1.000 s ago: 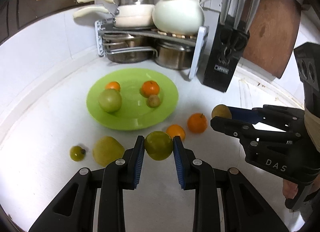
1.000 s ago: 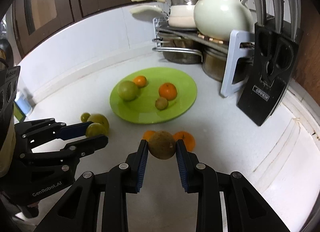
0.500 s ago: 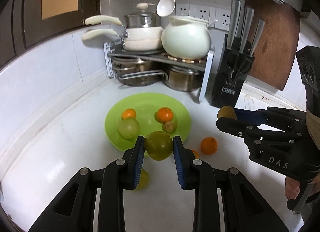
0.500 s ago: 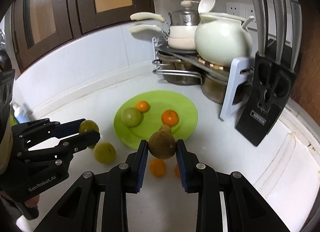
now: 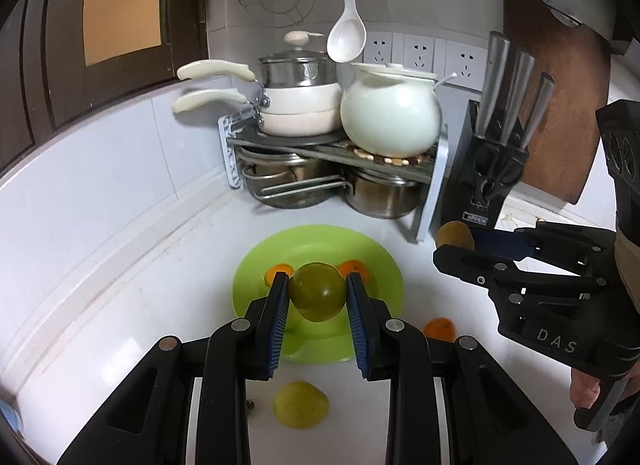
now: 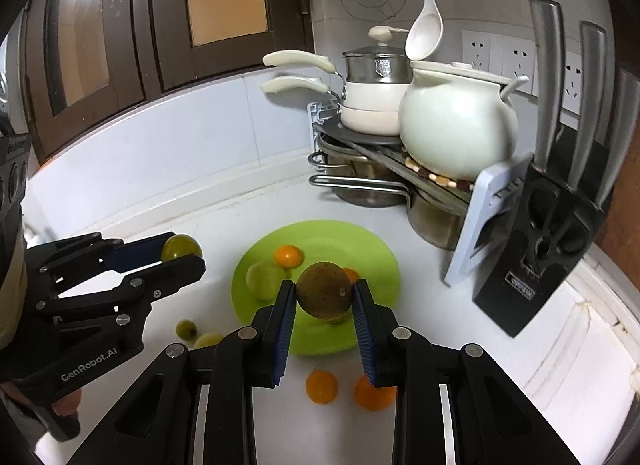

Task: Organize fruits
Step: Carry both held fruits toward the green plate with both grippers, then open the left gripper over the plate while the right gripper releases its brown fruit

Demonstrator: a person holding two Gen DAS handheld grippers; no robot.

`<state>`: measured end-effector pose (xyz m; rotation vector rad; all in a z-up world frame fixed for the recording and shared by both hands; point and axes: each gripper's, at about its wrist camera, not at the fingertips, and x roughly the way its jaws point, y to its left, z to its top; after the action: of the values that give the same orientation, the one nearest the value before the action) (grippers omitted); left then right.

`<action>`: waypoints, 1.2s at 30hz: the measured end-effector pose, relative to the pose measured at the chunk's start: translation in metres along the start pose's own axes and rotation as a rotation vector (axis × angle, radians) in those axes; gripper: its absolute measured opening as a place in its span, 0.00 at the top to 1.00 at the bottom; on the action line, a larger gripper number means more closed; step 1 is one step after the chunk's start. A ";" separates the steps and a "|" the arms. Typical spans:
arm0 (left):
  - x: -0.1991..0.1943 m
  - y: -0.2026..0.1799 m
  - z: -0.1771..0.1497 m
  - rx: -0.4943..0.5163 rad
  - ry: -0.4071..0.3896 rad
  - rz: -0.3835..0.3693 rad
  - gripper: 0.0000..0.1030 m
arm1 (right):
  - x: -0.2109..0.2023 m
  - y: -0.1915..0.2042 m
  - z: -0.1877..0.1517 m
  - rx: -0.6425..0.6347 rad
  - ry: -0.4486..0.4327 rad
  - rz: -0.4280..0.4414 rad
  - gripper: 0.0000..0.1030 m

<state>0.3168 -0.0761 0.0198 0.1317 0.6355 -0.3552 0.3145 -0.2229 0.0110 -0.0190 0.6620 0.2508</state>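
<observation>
Left gripper [image 5: 318, 297]: clamped on a green fruit [image 5: 318, 291] between its blue pads; the fruit is lifted clear of the counter and sits in front of the plate in the left wrist view.
Right gripper [image 6: 324, 297]: clamped on a brown fruit [image 6: 324, 295], pads pressed to both sides, held in the air over the near part of the plate in the right wrist view.
Cross-check: in the right wrist view the left gripper appears at the left with the green fruit at its tip; in the left wrist view the right gripper appears at the right with the brown fruit at its tip.
Plate [image 6: 360, 241]: lime green, flat on the white counter [image 6: 200, 225], in front of the pot rack [image 6: 486, 201].
Fruit on plate: a pale green fruit [image 6: 264, 280] at the left part and a small orange [image 6: 288, 256] behind it; another orange one shows partly behind the brown fruit.
Fruit on counter: two oranges [image 6: 321, 386] side by side near the plate's front edge; a small green fruit [image 6: 186, 329] and a yellow-green fruit [image 5: 301, 409] left of the plate, close to each other.
Surroundings: white pot [image 5: 390, 113] and stacked pans on top of the rack, steel pots beneath, a knife block [image 5: 490, 181] to its right, a white spoon [image 5: 347, 39] hanging on the wall.
</observation>
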 end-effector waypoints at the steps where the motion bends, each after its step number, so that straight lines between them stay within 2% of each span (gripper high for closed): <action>1: 0.001 0.002 0.003 -0.004 0.000 0.000 0.72 | 0.001 0.000 0.003 -0.001 -0.002 0.003 0.71; 11: 0.021 0.020 0.026 -0.021 -0.006 0.020 0.72 | 0.027 -0.001 0.031 -0.032 -0.001 0.008 0.71; 18: 0.051 0.032 0.035 -0.029 0.034 0.015 0.72 | 0.054 -0.004 0.042 -0.055 0.027 -0.002 0.71; 29: 0.106 0.054 0.039 -0.029 0.128 0.002 0.72 | 0.111 -0.005 0.049 -0.055 0.137 0.028 0.71; 36: 0.138 0.063 0.036 -0.023 0.199 -0.033 0.72 | 0.151 -0.009 0.044 -0.059 0.213 0.007 0.71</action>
<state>0.4632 -0.0649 -0.0337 0.1357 0.8391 -0.3692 0.4575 -0.1935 -0.0470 -0.1007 0.8667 0.2777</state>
